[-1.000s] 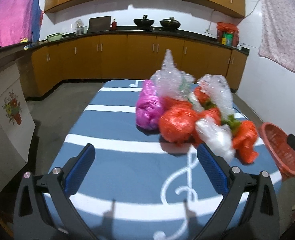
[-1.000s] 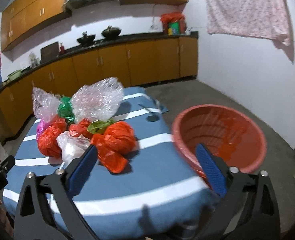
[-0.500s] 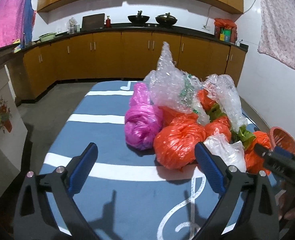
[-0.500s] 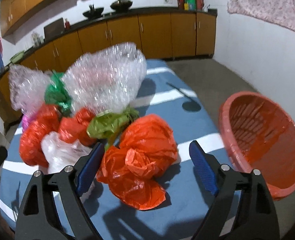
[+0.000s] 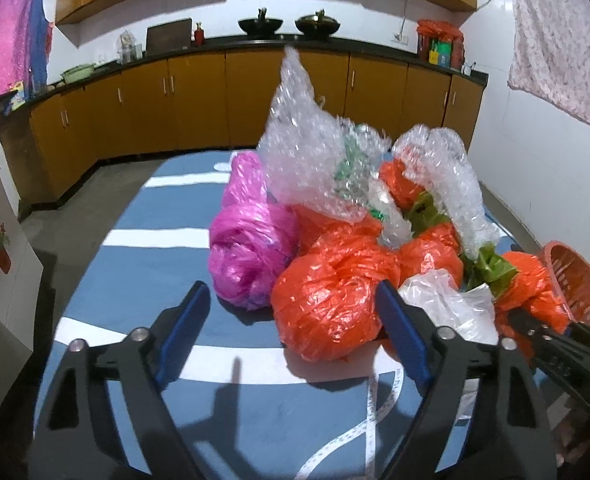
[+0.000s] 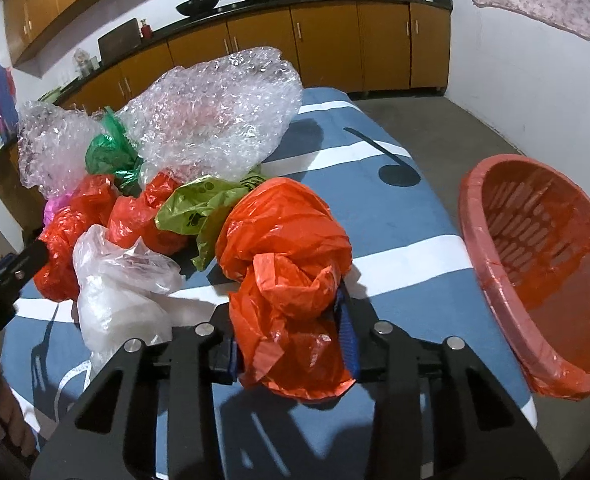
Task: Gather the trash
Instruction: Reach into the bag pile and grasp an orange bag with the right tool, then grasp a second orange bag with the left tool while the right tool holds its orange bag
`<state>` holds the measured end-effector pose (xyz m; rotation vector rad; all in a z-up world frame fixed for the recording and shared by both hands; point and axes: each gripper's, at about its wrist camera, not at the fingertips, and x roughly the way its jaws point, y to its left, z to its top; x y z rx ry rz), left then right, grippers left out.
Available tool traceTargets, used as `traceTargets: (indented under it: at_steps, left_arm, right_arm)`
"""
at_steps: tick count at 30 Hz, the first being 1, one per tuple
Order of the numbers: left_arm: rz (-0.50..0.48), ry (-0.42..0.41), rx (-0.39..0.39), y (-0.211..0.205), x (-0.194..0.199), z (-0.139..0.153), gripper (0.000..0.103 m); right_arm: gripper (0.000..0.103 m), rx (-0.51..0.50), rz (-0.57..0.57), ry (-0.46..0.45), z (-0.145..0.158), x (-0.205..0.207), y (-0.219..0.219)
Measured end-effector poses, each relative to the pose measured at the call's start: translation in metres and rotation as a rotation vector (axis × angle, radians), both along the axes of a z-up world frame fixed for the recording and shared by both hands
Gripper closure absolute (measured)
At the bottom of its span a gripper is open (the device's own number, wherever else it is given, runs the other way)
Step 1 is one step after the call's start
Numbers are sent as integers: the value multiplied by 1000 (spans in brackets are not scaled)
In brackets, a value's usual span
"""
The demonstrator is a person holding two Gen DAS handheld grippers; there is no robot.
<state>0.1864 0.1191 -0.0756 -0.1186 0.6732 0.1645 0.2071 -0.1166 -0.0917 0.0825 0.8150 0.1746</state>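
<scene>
A heap of plastic trash lies on the blue striped tablecloth (image 5: 135,276). In the right wrist view my right gripper (image 6: 291,344) has its blue pads pressed into a crumpled orange bag (image 6: 287,240) at the heap's near right end, and its jaws are still closing. In the left wrist view my left gripper (image 5: 291,332) straddles a round orange bag (image 5: 327,304). That bag rests against the right finger (image 5: 399,332) and stays clear of the left one while the jaws close. A pink bag (image 5: 251,256) lies just left of it.
Bubble wrap (image 6: 215,120), green bags (image 6: 111,152), a white bag (image 6: 119,292) and more orange bags fill the heap. A red-orange basket (image 6: 491,264) stands tilted off the table's right edge. Wooden cabinets (image 5: 199,96) line the far wall. Bare floor (image 6: 447,136) lies beyond the table.
Both grippers moved forward and down onto the heap. The right jaws narrowed from wide apart onto the orange bag. The left jaws narrowed slightly around the round orange bag.
</scene>
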Motion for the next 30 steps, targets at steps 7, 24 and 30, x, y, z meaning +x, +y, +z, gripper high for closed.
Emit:
traceTargets:
  at_steps: [7,24,30]
  left_arm:
    - [-59,32,-50,-2,4,-8,59]
    - [-112,-57,-43,-1,-46,22,101]
    - [-96,-1,-47,3,-52,8,82]
  right_arm:
    - [65,-3,0,-1,1,-6,-5]
    - [68,5,11,-44,22,-32,-15]
    - [68,-1,9,-48,24,-40,-16]
